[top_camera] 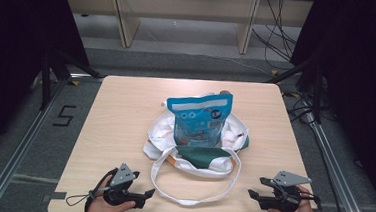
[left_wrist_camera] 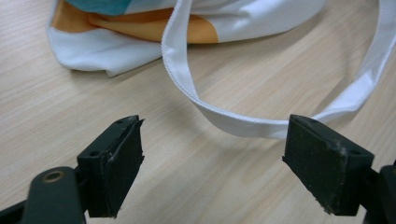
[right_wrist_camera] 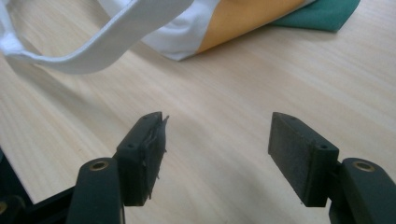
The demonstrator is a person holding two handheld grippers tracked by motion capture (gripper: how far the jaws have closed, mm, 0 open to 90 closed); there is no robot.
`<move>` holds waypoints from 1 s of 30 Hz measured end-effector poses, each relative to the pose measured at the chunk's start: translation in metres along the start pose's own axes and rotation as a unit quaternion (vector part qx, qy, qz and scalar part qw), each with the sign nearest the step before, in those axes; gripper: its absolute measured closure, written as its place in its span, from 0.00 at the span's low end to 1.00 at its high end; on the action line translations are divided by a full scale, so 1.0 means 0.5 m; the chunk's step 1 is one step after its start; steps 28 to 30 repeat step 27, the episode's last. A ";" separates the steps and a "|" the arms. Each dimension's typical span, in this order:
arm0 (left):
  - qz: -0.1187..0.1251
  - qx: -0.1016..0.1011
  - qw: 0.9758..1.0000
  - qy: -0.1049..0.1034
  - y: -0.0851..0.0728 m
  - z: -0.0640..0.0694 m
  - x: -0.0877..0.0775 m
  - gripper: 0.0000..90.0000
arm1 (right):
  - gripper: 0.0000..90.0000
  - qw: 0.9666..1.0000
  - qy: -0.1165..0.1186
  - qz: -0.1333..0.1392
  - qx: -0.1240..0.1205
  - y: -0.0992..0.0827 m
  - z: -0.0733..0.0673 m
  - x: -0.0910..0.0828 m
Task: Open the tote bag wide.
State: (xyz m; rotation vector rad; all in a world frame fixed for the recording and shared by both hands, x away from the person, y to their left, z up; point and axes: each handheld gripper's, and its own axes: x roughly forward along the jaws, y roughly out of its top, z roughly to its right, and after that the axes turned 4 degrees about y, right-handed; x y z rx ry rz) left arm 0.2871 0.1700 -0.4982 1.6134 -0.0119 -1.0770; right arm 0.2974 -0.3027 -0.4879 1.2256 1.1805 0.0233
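Left gripper [left_wrist_camera: 212, 163] nearest, jaws spread, empty. White strap [left_wrist_camera: 243, 125] of tote bag [top_camera: 195, 146] just ahead, touching the right jaw tip, looping away across the gap. Right gripper [right_wrist_camera: 217, 156] likewise spread wide, empty; strap farther off, ahead-left. Blue snack pouch [top_camera: 200, 119] upright in bag (beyond both). Left hand closer for the grab.
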 end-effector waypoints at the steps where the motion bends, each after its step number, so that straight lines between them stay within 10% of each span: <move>1: 0.000 -0.003 1.000 0.000 -0.002 0.002 0.002 0.21 | 0.41 1.000 0.000 0.000 0.000 0.000 0.000 0.000; 30: -0.007 0.000 1.000 0.005 -0.004 -0.001 0.007 0.21 | 0.39 1.000 0.006 -0.014 -0.007 -0.018 0.011 -0.002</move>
